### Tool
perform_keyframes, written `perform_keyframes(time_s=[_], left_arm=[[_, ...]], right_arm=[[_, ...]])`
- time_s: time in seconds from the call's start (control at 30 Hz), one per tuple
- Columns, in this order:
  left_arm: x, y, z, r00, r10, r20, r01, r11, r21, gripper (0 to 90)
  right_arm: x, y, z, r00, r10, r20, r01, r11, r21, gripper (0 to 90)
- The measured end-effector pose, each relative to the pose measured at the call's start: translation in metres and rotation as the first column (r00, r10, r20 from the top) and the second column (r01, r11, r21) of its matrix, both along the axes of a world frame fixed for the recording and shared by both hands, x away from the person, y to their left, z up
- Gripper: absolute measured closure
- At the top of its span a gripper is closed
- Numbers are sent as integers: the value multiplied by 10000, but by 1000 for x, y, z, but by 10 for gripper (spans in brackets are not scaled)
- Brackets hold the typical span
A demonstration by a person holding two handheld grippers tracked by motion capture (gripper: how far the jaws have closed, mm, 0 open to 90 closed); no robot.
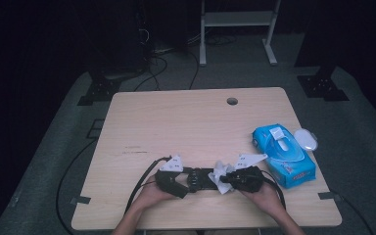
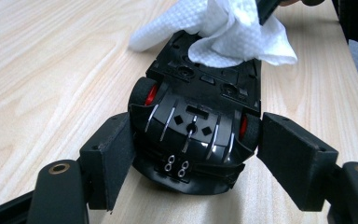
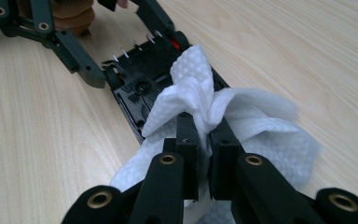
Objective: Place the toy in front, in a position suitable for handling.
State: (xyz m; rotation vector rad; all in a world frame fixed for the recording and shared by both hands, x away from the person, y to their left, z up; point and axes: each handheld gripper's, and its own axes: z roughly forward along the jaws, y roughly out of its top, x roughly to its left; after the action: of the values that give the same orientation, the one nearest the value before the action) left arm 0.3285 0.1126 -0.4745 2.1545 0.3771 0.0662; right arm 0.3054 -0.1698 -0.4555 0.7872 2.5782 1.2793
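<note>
Wooden table point(image 1: 176, 117): your work surface. Blue wipes pack point(image 1: 284, 154): at its right edge. Black toy car point(image 2: 198, 116): upside down at the near edge, between your left gripper point(image 2: 196, 163)'s jaws, pads not pressing. White wipe point(image 3: 214, 112): on the car, pinched tight by your right gripper point(image 3: 204, 135).

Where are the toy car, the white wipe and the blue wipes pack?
toy car point(image 2: 193, 135): left gripper view, black underside.
white wipe point(image 3: 193, 84): right gripper view, bunched top.
blue wipes pack point(image 1: 284, 154): high view, top face.
</note>
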Motion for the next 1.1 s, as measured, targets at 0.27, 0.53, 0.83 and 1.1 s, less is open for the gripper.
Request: perform_keyframes(time_s=[0.27,0.53,0.83,1.1], left_arm=[[-1,1,0,10000,-20,80,20,10000,22,280],[-1,1,0,9999,-74,110,73,9999,100,282],[-3,2,0,9999,-82,126,82,10000,19,286],[-5,3,2,9995,-195,234,195,9998,0,294]], right_arm=[[2,-12,0,9995,-306,-108,306,9995,-52,843],[4,-1,2,10000,-79,-2,79,10000,-43,844],[-2,-22,0,9988,-495,-35,493,9984,-286,843],[2,4,1,9994,-6,332,14,9997,-246,843]])
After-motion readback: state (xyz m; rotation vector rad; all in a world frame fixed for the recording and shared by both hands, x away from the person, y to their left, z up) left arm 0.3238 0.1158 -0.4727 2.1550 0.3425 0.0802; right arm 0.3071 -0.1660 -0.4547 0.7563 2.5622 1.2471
